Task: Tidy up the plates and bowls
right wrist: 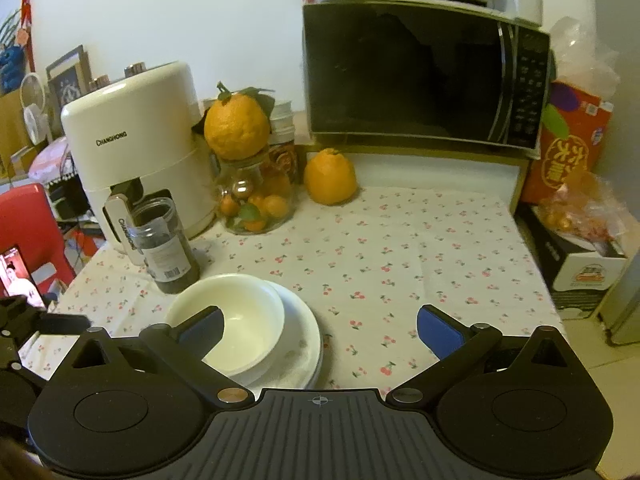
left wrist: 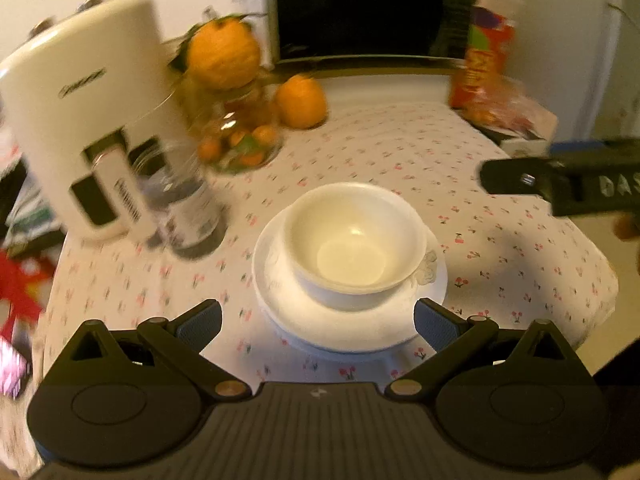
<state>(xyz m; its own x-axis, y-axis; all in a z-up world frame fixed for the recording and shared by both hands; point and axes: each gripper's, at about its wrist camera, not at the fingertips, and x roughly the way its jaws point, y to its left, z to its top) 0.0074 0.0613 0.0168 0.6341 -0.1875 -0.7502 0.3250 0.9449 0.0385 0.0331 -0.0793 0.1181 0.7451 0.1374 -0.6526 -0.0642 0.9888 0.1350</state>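
A white bowl [left wrist: 354,242] sits inside stacked white plates [left wrist: 352,328] on the cherry-print tablecloth. My left gripper [left wrist: 318,322] hovers open just in front of the stack, its blue pads apart on either side of the near plate rim without touching it. In the right wrist view the same bowl [right wrist: 240,320] and plates [right wrist: 304,340] lie at lower left. My right gripper [right wrist: 320,328] is open above the cloth; its left finger overlaps the bowl in the picture, and nothing is between the pads. The right gripper's body [left wrist: 560,184] shows at the right edge of the left wrist view.
A cream air fryer [right wrist: 136,152], a dark jar [right wrist: 164,246], a glass jar of small oranges [right wrist: 256,196] with a big orange on top, a second orange [right wrist: 330,178], a microwave [right wrist: 420,76] and boxes [right wrist: 576,240] ring the table's back and sides. A red chair [right wrist: 28,224] stands left.
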